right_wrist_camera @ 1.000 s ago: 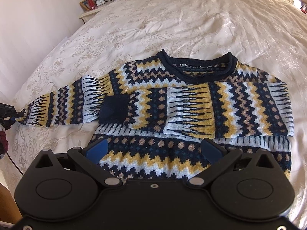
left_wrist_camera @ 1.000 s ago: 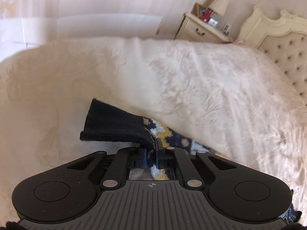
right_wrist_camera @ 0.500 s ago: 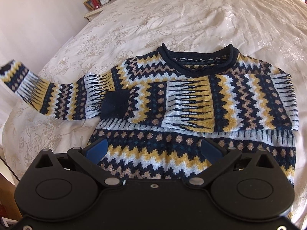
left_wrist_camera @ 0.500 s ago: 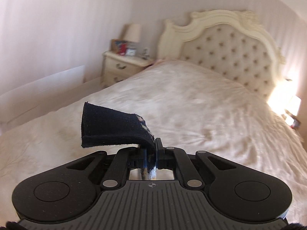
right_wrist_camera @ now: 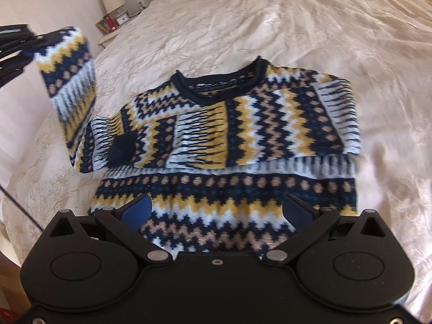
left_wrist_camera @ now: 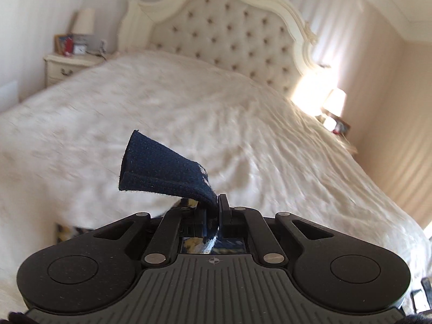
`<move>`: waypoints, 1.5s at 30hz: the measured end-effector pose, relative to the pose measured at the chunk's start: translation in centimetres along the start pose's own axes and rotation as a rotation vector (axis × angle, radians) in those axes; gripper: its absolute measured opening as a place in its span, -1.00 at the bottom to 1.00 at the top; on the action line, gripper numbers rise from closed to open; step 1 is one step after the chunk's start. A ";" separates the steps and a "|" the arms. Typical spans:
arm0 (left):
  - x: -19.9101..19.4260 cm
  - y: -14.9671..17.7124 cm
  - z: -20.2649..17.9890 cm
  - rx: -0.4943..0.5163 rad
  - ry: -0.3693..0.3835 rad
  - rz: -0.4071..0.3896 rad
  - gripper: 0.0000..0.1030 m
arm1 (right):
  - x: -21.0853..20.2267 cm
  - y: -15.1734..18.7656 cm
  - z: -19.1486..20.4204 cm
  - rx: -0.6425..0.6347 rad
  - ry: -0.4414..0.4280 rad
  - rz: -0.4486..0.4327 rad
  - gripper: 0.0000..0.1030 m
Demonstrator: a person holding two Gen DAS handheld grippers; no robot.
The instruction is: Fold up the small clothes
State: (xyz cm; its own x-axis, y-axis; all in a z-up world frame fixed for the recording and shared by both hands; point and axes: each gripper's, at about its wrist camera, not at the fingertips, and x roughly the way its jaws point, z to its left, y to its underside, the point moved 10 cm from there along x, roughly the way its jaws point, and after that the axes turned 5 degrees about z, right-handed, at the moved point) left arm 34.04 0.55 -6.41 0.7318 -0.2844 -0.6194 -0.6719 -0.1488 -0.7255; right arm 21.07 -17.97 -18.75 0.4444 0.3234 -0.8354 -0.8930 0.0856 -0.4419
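Observation:
A patterned knit sweater (right_wrist_camera: 243,145) in navy, yellow, white and tan lies face up on the bed. Its right sleeve (right_wrist_camera: 205,137) is folded across the chest, ending in a navy cuff. The other sleeve (right_wrist_camera: 67,81) hangs lifted off the bed at the left. My left gripper (left_wrist_camera: 216,202) is shut on that sleeve's navy cuff (left_wrist_camera: 162,170), which sticks up in front of the fingers; this gripper shows as a dark shape (right_wrist_camera: 16,46) at the right wrist view's left edge. My right gripper (right_wrist_camera: 216,210) is open above the sweater's hem, holding nothing.
The cream bedspread (left_wrist_camera: 243,124) covers a wide bed with a tufted headboard (left_wrist_camera: 229,35). A bedside table (left_wrist_camera: 67,64) with a lamp stands at the left; another lamp (left_wrist_camera: 334,102) glows at the right. A thin dark cable (right_wrist_camera: 19,205) crosses the lower left of the right wrist view.
My left gripper has lifted the sleeve off the bed and swung it up and inward, its view turning towards the headboard. The right gripper has shifted left over the hem, staying open.

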 end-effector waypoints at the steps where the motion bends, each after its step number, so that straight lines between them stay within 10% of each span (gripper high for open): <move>1: 1.2 0.7 -0.9 0.005 0.006 0.020 -0.86 | -0.2 0.0 -0.5 0.005 0.003 -0.001 0.99; 10: 6.8 5.6 -7.2 0.010 0.075 0.189 -0.80 | -1.6 0.1 -3.8 0.037 0.023 -0.007 0.99; 19: 5.1 6.4 -11.5 0.189 0.189 0.177 -0.20 | -1.0 0.0 -4.3 0.068 0.027 -0.012 0.99; 32: 4.6 11.0 3.4 0.096 -0.130 0.349 -0.19 | 0.7 -3.7 -3.8 0.076 0.036 -0.037 0.99; 45: 5.4 15.9 8.7 0.025 -0.213 0.472 -0.19 | 4.5 -8.4 -5.6 0.104 0.032 -0.027 0.99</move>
State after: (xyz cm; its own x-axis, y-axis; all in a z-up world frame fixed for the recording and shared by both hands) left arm 28.28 4.91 -23.94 0.3583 -0.1159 -0.9264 -0.9335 -0.0273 -0.3576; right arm 31.00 -22.55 -20.64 0.4691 0.2893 -0.8344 -0.8824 0.1919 -0.4296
